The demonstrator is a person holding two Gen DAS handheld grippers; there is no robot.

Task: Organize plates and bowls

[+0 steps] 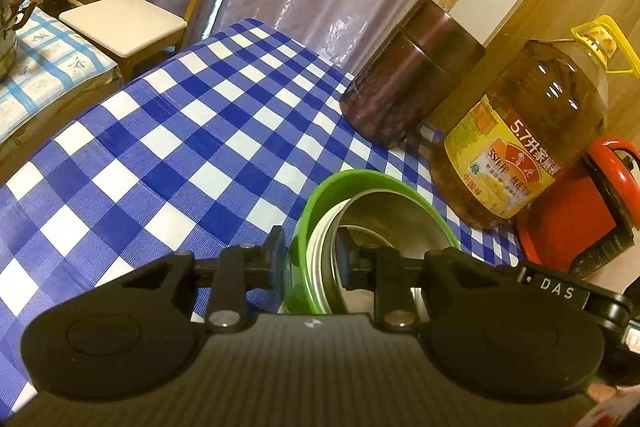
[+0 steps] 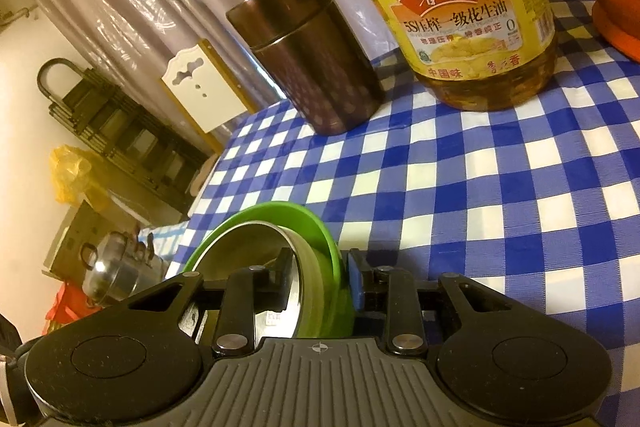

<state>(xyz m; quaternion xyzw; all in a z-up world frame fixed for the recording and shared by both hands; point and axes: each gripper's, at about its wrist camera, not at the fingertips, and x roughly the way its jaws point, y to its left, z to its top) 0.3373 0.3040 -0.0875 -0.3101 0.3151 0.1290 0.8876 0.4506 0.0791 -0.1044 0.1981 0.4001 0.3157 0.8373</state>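
Note:
A green bowl (image 1: 320, 195) with a steel bowl (image 1: 384, 215) nested inside it is held over the blue checked tablecloth (image 1: 180, 131). My left gripper (image 1: 308, 255) is shut on the stack's left rim, one finger outside the green wall and one inside the steel bowl. My right gripper (image 2: 320, 275) is shut on the opposite rim of the same stack; there the green bowl (image 2: 320, 231) and steel bowl (image 2: 248, 247) show between its fingers. Whether the stack touches the table is hidden.
A brown canister (image 1: 404, 75) and a large oil bottle (image 1: 520, 139) stand at the table's far side, with a red pot (image 1: 568, 223) beside them. A chair (image 1: 124, 19) stands beyond the table edge. A steel pot (image 2: 116, 275) sits on a side table.

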